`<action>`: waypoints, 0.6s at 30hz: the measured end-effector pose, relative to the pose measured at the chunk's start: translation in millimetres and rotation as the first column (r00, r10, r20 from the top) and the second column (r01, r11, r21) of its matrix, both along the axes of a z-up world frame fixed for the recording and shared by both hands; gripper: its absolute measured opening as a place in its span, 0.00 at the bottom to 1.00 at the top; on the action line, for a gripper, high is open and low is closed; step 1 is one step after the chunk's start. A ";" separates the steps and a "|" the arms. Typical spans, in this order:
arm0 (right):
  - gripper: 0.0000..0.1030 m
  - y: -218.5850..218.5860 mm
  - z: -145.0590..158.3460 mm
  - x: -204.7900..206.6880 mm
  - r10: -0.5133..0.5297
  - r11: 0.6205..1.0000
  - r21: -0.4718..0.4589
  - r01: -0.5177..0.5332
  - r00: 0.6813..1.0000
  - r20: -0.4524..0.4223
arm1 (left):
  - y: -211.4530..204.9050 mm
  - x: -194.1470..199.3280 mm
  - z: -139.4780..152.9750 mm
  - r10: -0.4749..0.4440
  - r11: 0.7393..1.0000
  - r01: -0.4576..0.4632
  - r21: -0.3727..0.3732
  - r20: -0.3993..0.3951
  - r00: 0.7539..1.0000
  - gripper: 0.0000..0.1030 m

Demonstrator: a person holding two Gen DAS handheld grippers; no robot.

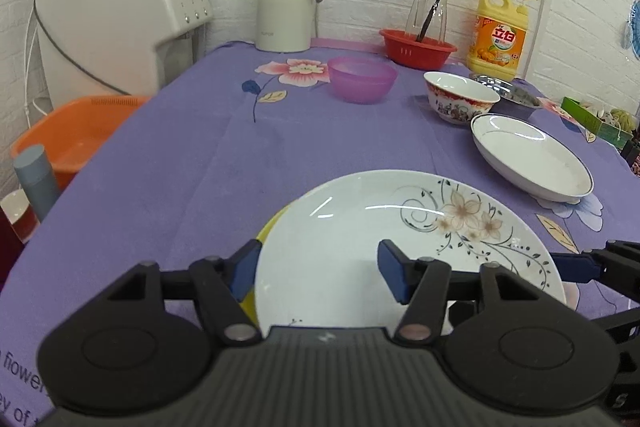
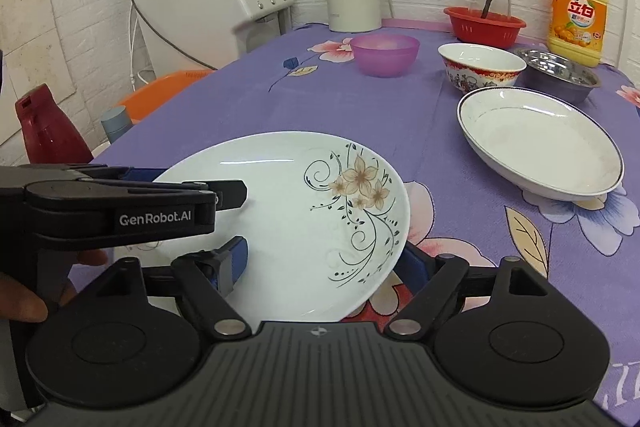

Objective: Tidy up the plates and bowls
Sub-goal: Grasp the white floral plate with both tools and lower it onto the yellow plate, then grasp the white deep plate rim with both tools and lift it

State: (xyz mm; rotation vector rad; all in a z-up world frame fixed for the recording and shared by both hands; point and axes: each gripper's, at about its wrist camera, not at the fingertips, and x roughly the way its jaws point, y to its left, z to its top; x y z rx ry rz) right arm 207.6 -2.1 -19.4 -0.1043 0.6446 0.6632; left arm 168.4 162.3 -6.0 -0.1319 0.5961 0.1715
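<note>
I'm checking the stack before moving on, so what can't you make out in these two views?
- Yellow dish, left wrist view: only a sliver shows; the floral plate covers the rest.
- Right gripper, right wrist view: one finger sits behind the plate's rim, so its grip is unclear.
- Steel bowl, left wrist view: partly hidden behind the patterned bowl.
- Tablecloth lettering, left wrist view: cut off by the frame edge.
</note>
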 end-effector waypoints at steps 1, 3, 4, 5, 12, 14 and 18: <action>1.00 -5.0 1.9 0.9 -0.010 1.000 0.016 0.010 1.000 0.003 | 1.7 -2.0 4.9 0.000 1.000 0.000 -0.001 0.020 1.000 0.69; 1.00 -21.4 11.3 1.2 -0.056 0.997 0.062 0.054 0.998 0.034 | 6.8 -5.1 18.7 0.016 1.000 -0.015 -0.014 0.066 0.998 0.70; 1.00 -31.0 17.4 1.8 -0.079 0.993 0.087 0.075 0.995 0.053 | 8.9 -4.2 25.9 0.016 1.000 -0.014 -0.020 0.085 0.996 0.71; 1.00 -39.5 22.8 3.5 -0.103 0.990 0.104 0.095 0.993 0.066 | 10.0 -2.4 32.0 0.014 1.000 -0.012 -0.024 0.099 0.995 0.71; 1.00 -100.7 39.3 40.3 -0.277 0.954 0.143 0.263 0.957 0.085 | -8.1 34.3 57.0 -0.088 0.991 0.100 -0.093 0.127 0.988 0.74; 1.00 -116.7 36.7 53.0 -0.321 0.940 0.143 0.309 0.945 0.065 | -18.5 51.0 55.0 -0.131 0.983 0.143 -0.119 0.101 0.986 0.74; 1.00 -135.3 26.4 80.3 -0.375 0.922 0.114 0.370 0.926 0.032 | -45.0 90.7 45.8 -0.208 0.967 0.211 -0.142 0.036 0.977 0.75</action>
